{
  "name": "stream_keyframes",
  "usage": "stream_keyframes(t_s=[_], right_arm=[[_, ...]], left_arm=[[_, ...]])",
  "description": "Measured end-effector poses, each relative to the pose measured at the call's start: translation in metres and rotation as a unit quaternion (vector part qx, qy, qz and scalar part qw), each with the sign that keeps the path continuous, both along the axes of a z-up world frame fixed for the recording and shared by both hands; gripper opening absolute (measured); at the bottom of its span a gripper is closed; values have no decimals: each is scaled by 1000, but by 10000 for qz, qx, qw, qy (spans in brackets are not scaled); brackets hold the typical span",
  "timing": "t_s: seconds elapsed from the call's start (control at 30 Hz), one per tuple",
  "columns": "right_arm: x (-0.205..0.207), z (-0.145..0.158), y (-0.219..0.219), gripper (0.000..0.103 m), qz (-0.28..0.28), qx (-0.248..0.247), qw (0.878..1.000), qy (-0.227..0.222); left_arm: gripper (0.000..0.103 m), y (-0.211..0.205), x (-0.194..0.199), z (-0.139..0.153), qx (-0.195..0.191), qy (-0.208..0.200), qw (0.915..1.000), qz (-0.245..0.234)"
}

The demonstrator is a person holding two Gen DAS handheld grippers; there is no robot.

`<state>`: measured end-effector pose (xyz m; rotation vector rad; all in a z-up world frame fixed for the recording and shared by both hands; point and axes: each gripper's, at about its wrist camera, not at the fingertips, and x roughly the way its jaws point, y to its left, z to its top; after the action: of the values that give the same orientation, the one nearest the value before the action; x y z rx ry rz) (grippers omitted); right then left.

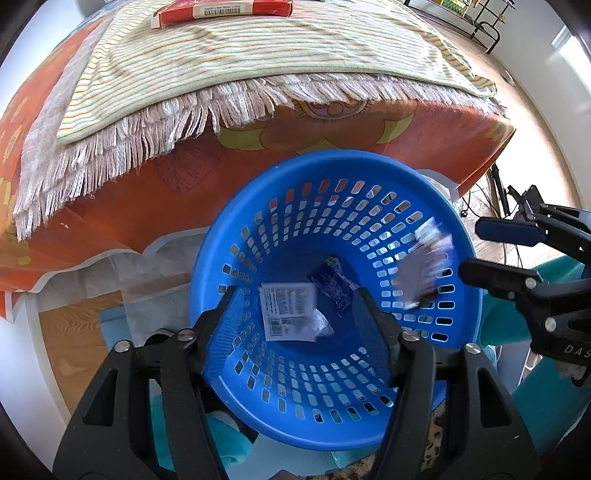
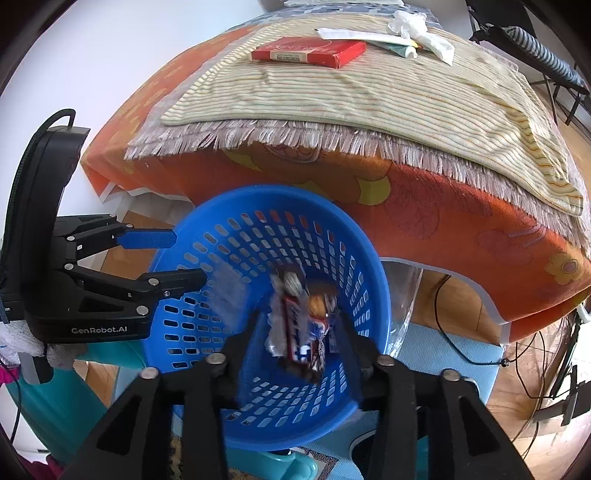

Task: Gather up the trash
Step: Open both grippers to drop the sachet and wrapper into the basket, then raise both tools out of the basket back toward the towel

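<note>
Left gripper [image 1: 291, 295]: points steeply down over the mouth of the blue basket [image 1: 229, 229]; jaws parted, nothing pressed between the pads. Also seen from the right wrist view [image 2: 188, 258], reaching in over the basket's left rim.
White wrapper [image 1: 290, 314]: printed label with barcode, loose between the left gripper's spread fingers, touching neither pad, inside the basket's opening.
Right gripper [image 2: 295, 328]: likewise aimed down into the basket [image 2: 373, 266]; jaws stand apart, pads clear of the wrapper between them. From the left wrist view it enters at the basket's right rim [image 1: 469, 251].
Snack wrapper [image 2: 301, 325]: red, white and blue foil, motion-blurred, between the right fingers without contact; the left wrist view shows it as a blur against the basket's right inner wall [image 1: 424, 266].
Basket contents: a dark blue packet [image 1: 334, 288] lies at the bottom.
Basket position: perforated, round, below the edge of the table, just beside the hanging orange tablecloth [image 1: 155, 177].
Table top: a striped fringed cloth [image 2: 351, 92] carries a red box [image 2: 308, 51], a tube [image 2: 395, 48] and crumpled white paper [image 2: 417, 26].
Floor: wood boards, cables at right.
</note>
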<state>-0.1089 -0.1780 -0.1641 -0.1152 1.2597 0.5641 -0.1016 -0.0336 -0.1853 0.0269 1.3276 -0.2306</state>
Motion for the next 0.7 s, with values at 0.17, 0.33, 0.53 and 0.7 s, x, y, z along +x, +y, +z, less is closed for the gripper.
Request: stream_keyframes(t_s=[0.17, 0.33, 0.53, 0.7], right_arm=[[1, 2, -2, 59, -65, -34, 10000, -29], [2, 5, -4, 71, -134, -67, 9999, -70], [10, 15, -11, 84, -319, 5, 9994, -103], [24, 27, -20, 85, -540, 199, 9983, -75]], left_arm=[[69, 2, 1, 2, 13, -38, 10000, 33], [69, 6, 4, 5, -4, -30, 10000, 85], [69, 9, 11, 15, -70, -84, 9998, 163], [69, 11, 21, 29, -150, -178, 9996, 187]])
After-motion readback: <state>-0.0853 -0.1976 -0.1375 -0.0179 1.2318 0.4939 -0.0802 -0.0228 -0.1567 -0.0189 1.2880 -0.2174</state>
